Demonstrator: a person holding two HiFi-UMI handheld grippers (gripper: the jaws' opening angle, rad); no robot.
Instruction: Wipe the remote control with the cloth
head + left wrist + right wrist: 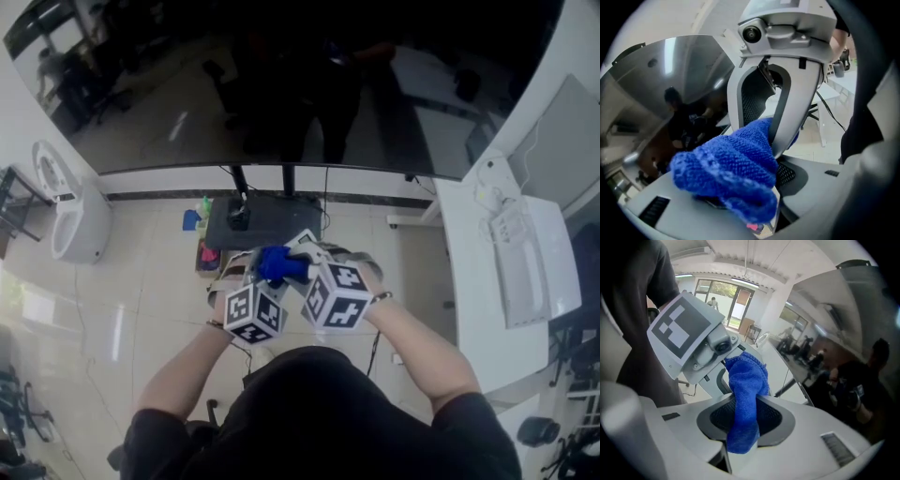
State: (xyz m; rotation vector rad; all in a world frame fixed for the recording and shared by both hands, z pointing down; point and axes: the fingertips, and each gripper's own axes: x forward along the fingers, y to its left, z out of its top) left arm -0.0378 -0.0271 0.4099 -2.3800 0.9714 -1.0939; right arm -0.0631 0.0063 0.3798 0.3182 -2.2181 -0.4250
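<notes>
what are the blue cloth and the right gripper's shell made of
blue cloth: likely microfibre or terry, matte; knobbly looped weave, limp folds.
right gripper shell: probably moulded plastic, smooth pale grey, slight sheen; its dark pads show a fine mesh texture, maybe rubber.

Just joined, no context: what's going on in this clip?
A person holds a gripper in each hand, close together in front of the body. The right gripper has its jaws pinched on a blue cloth and lays it over what the left gripper holds. That is a dark thing, apparently the remote control, mostly covered by the cloth. Wiping looks under way.
</notes>
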